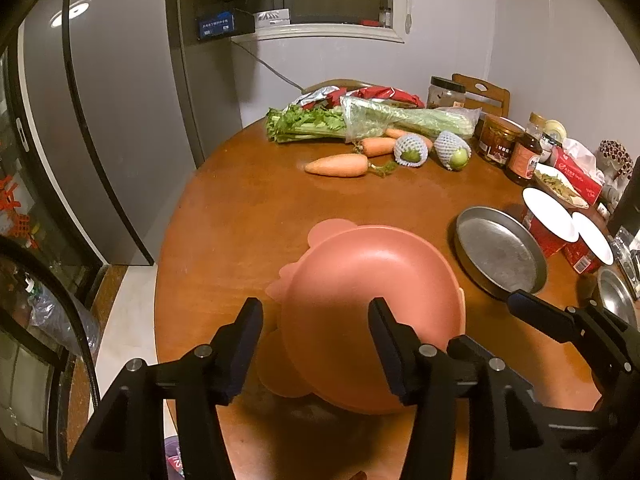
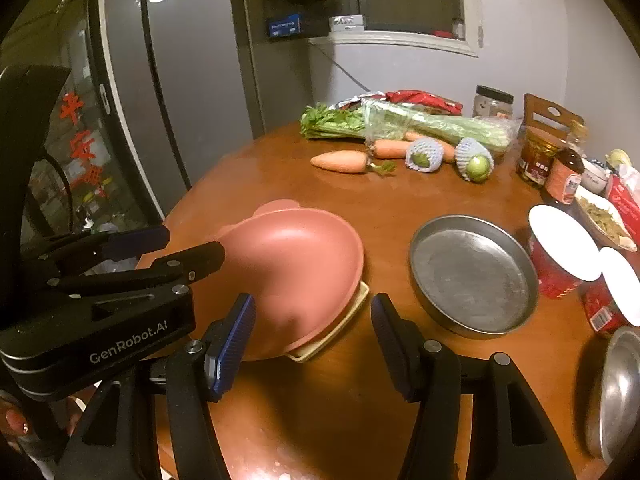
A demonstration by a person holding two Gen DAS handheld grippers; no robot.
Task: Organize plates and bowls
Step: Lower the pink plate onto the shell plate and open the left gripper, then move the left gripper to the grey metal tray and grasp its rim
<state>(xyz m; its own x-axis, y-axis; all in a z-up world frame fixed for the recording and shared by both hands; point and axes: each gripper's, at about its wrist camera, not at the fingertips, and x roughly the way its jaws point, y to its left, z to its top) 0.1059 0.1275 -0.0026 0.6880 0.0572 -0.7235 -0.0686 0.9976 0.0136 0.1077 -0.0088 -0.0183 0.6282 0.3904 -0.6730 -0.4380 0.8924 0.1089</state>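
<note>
A pink bowl (image 1: 360,280) (image 2: 296,264) rests on a cream plate (image 2: 340,336) and a pink scalloped plate (image 1: 280,380) near the front of the round wooden table (image 1: 248,208). My left gripper (image 1: 316,304) is open, with the bowl's left rim between its jaws and no pad pressing on it. In the right wrist view its fingertips (image 2: 216,252) end at the bowl's left edge. My right gripper (image 2: 312,306) is open too, straddling the bowl's near right rim and the cream plate. It shows at the right of the left wrist view (image 1: 484,320). A round metal pan (image 1: 500,256) (image 2: 472,276) lies to the right.
A second metal dish (image 2: 616,392) sits at the right table edge, near two red cups with white lids (image 2: 560,248). Carrots (image 1: 338,165), celery (image 1: 360,120), netted fruit (image 1: 410,151) and jars (image 1: 498,140) fill the far side. A grey fridge (image 1: 100,120) stands left of the table.
</note>
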